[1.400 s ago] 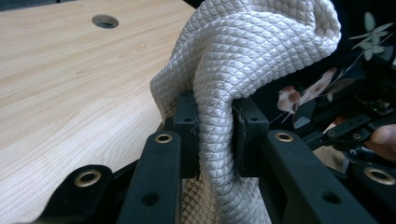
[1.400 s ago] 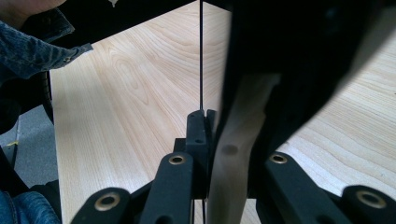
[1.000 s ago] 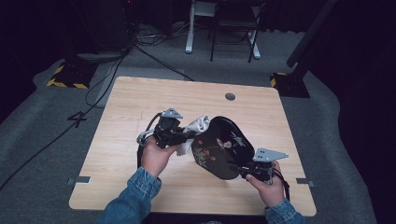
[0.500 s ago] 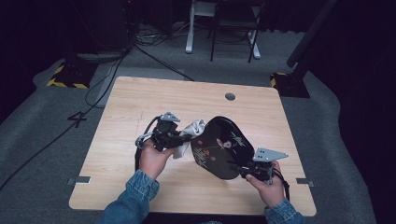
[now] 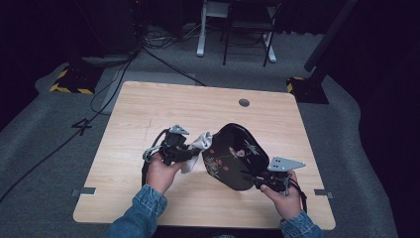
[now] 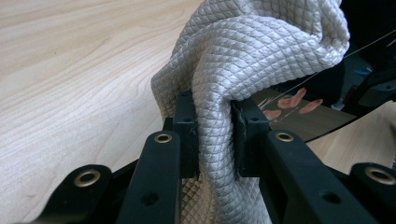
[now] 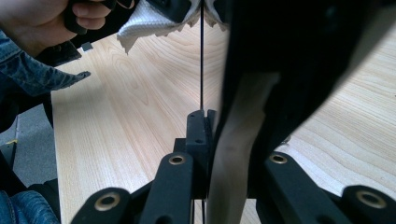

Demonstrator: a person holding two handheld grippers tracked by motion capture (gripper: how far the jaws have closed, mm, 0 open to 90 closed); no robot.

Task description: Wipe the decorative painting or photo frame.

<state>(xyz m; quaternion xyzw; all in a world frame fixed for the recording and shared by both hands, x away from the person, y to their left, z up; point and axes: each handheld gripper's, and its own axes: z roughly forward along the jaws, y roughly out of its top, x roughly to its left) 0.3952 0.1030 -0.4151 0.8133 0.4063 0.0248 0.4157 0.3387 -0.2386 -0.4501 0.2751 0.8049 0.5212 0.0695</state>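
While right tongs (image 5: 260, 179) grip the tray (image 5: 233, 156) — cloth (image 5: 198, 145) touches it.

cloth (image 6: 261, 51): pale grey, diamond-quilted weave | tray (image 5: 233, 158): glossy black, pink floral motif with fine pale lines | bench (image 5: 198, 109): light wood grain | hand-held gripper jaws: black, brass-coloured rivets | sleeves: blue denim

A pale wooden counter (image 5: 148, 114) stands on grey carpet (image 5: 44, 144), a small round hole (image 5: 243, 102) near its far edge. Beyond it, cables (image 5: 148, 49) trail past a white-legged chair (image 5: 237, 29) and yellow-black hazard tape (image 5: 69, 82).
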